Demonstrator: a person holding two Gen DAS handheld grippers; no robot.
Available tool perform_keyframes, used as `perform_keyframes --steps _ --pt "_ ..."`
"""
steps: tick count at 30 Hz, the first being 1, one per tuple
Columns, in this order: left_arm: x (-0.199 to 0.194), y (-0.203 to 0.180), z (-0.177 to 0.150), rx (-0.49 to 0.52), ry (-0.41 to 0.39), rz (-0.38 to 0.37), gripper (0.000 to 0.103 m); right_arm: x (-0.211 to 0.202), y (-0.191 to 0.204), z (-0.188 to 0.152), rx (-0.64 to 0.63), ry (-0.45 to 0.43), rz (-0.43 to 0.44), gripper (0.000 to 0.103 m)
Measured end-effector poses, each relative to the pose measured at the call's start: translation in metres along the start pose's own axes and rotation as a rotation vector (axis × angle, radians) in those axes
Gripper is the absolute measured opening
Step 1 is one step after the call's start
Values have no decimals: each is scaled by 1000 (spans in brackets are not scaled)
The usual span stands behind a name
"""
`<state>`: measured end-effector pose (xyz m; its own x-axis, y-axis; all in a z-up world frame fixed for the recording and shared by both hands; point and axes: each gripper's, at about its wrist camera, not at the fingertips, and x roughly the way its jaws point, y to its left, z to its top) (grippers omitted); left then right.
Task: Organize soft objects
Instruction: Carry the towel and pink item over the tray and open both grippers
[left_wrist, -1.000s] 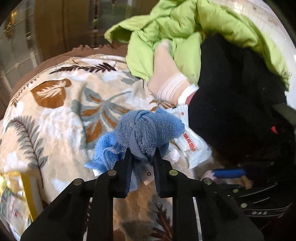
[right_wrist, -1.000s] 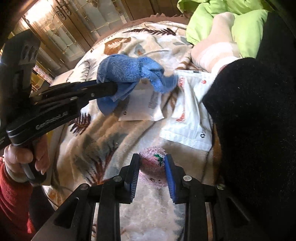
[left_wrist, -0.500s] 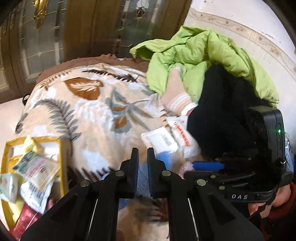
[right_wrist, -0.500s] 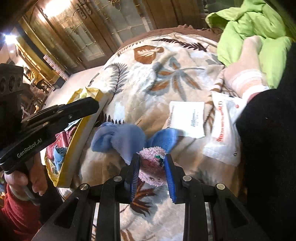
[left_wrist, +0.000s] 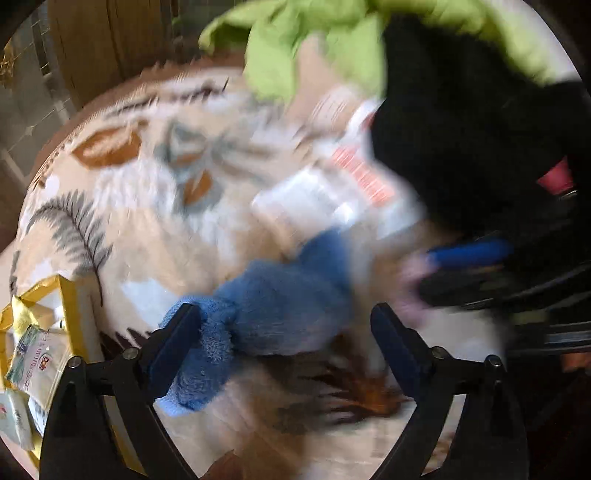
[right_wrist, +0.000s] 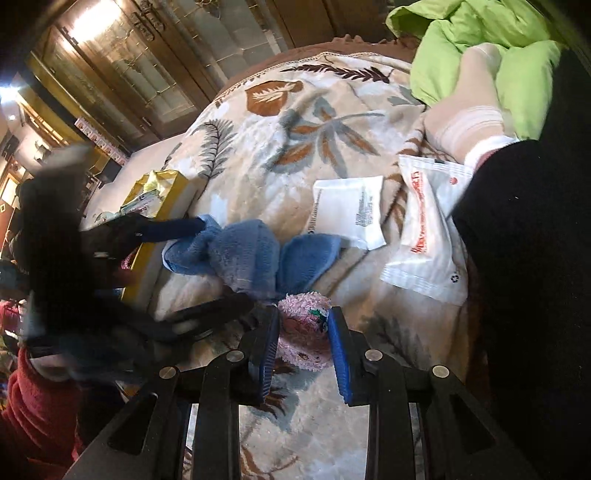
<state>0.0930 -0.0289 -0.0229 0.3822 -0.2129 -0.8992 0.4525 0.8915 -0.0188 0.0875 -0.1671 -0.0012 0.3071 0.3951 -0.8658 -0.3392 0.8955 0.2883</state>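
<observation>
Jaws spread wide on the left gripper (left_wrist: 286, 325) over the blue towel (left_wrist: 266, 314), right gripper (right_wrist: 303, 347) pinching the pink cloth (right_wrist: 303, 332); I'd regrip the towel's middle.

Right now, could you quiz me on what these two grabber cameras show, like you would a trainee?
1. True or false: the left gripper stands wide open over the blue sock bundle.
2. What does the right gripper hold: A the pink fuzzy sock, B a white packet, C the green jacket?
3. What colour is the box at the blanket's left edge?

Key: 1 true; 2 A; 3 yellow.
</observation>
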Motion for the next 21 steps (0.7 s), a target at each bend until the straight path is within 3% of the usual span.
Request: perform_keyframes --steps 1,2,6,14,21 --pt "14 3 -2 -9 36 46 65 -2 -2 0 4 -4 2 28" --pt "18 7 -4 -29 32 41 63 -3 -2 0 7 -7 3 28" --pt "-4 22 -7 -160 -60 -28 37 -6 -6 1 19 -15 4 28" --pt "-64 40 -20 -286 -202 -32 34 -12 21 10 -32 -29 42 28" --pt "-133 72 -51 -372 -282 11 35 -10 87 34 -141 -38 136 28"
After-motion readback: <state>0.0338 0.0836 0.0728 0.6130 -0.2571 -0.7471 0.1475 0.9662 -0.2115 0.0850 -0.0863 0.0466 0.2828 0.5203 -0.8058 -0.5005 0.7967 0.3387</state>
